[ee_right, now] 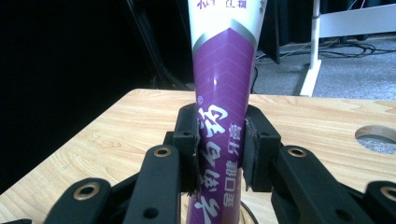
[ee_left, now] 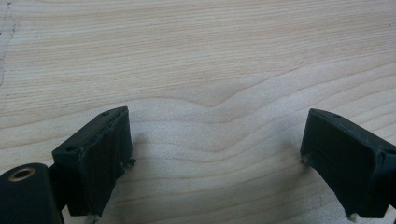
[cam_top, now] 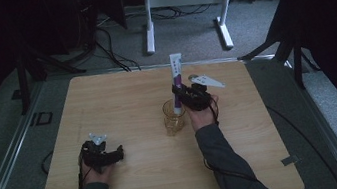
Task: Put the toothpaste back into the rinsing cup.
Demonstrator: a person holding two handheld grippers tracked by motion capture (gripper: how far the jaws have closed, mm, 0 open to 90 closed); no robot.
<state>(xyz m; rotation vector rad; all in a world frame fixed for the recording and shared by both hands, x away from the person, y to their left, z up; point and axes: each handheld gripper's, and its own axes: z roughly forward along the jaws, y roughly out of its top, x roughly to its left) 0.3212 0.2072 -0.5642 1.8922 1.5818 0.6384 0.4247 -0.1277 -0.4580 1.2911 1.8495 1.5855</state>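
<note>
A purple and white toothpaste tube (cam_top: 176, 80) stands upright with its lower end inside an amber glass cup (cam_top: 174, 117) near the table's middle. My right gripper (cam_top: 180, 95) is shut on the tube just above the cup's rim. In the right gripper view its black pads (ee_right: 189, 140) press on both sides of the purple tube (ee_right: 223, 116). My left gripper (cam_top: 97, 146) rests low at the table's front left. Its jaws stand wide apart over bare wood in the left gripper view, nothing between the fingers (ee_left: 100, 158).
The wooden table (cam_top: 122, 101) has a round hole (ee_right: 377, 137) at its far right side. Behind the table stand a white desk frame (cam_top: 183, 1), cables on grey carpet and dark tripod legs (cam_top: 30, 64).
</note>
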